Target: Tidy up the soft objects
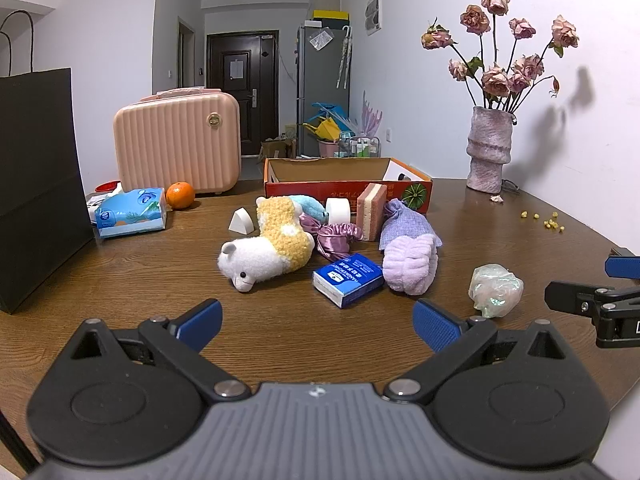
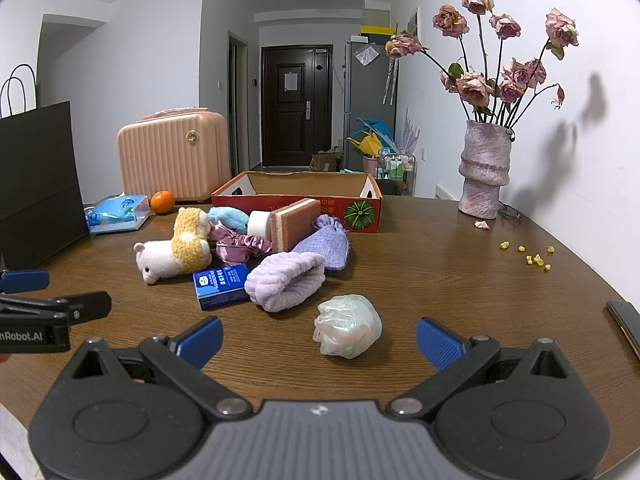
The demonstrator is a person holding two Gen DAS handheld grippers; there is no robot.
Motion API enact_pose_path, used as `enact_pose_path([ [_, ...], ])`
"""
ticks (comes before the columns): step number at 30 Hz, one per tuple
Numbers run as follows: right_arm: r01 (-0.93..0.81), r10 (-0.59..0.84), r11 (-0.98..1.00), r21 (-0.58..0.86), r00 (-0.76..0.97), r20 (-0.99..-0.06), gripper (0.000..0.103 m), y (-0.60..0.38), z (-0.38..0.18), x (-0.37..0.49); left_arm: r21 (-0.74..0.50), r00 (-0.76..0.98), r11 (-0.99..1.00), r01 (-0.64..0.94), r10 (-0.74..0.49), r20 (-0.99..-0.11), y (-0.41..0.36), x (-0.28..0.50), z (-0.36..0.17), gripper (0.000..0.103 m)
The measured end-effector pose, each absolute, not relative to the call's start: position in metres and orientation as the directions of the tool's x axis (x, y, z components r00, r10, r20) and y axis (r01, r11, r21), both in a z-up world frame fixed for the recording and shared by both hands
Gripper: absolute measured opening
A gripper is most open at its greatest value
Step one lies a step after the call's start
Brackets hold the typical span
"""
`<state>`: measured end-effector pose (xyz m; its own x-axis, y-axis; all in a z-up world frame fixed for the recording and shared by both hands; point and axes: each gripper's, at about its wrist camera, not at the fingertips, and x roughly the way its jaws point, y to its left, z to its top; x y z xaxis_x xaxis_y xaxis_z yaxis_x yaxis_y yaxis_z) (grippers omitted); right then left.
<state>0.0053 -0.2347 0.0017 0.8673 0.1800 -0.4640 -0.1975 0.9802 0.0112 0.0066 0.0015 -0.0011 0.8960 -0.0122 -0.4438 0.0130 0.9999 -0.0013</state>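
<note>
Left hand-held gripper (image 1: pixel 318 326) and right hand-held gripper (image 2: pixel 319 340): both with fingers apart, empty, low over bench (image 2: pixel 440 264). Soft pile at 12 o'clock: alpaca plush (image 1: pixel 264 246), lilac towel (image 2: pixel 286 280), tissue pack (image 1: pixel 347 279). Shower pouf (image 2: pixel 347 330) alone between right fingers. Cardboard box (image 2: pixel 296 198) behind pile. Vase (image 2: pixel 484 168) at 2 o'clock; bare wood to right edge.

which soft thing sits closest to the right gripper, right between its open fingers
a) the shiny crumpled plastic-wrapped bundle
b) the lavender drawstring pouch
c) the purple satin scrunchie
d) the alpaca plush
a: in the right wrist view the shiny crumpled bundle lies alone on the table just ahead of the open right gripper, while the alpaca plush, scrunchie and pouch sit farther back near the cardboard box.
</note>
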Motion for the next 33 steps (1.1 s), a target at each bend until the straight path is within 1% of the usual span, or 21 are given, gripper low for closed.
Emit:
enact_pose_path([
  [33, -0.197, 0.176, 0.980, 0.005, 0.866, -0.467, 0.103, -0.2346, 0.0021, 0.0095, -0.002, 0.897, 1.000, 0.013, -0.013, -0.443, 0.0034, 0.0092, -0.0014, 0.103],
])
